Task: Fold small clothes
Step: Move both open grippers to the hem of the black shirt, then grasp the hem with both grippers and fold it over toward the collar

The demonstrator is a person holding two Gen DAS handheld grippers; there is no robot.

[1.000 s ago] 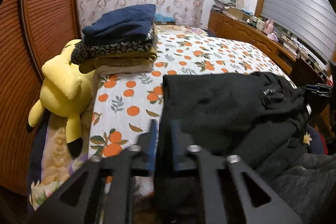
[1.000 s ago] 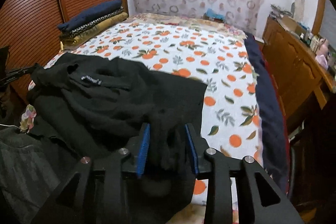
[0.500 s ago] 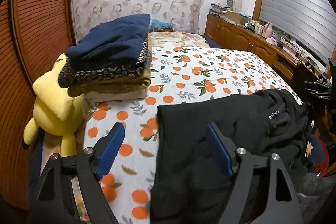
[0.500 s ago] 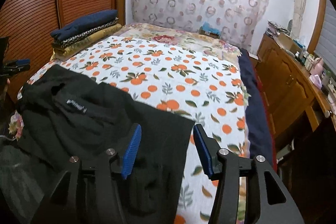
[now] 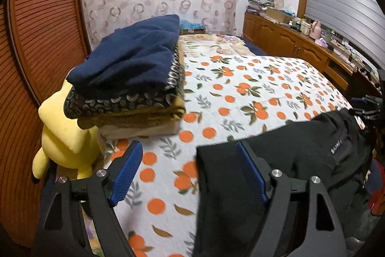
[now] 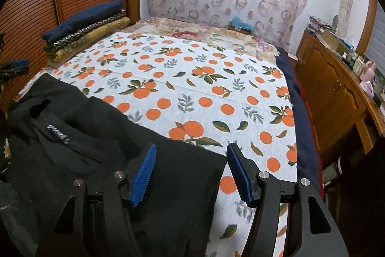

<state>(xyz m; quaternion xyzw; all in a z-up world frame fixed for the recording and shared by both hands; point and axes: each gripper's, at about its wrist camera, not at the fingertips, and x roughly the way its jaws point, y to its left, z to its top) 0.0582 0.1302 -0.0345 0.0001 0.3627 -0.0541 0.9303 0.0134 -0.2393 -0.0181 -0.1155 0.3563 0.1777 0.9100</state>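
Risk: black fleece garment under both empty claws, left gripper wide, right gripper opening, may slump off orange-print bedsheet edge unfolded.

Right gripper over the near edge of the bed, jaws opening, blue-padded fingers apart and gripping nothing. Black garment lies flat on the orange-print sheet; its right-hand corner sits under the gap, left finger over the cloth, right finger over bare sheet. White label visible near the garment's rumpled left end. Stack of folded clothes at the far left corner, navy piece on top. Wooden cabinet along the right side.
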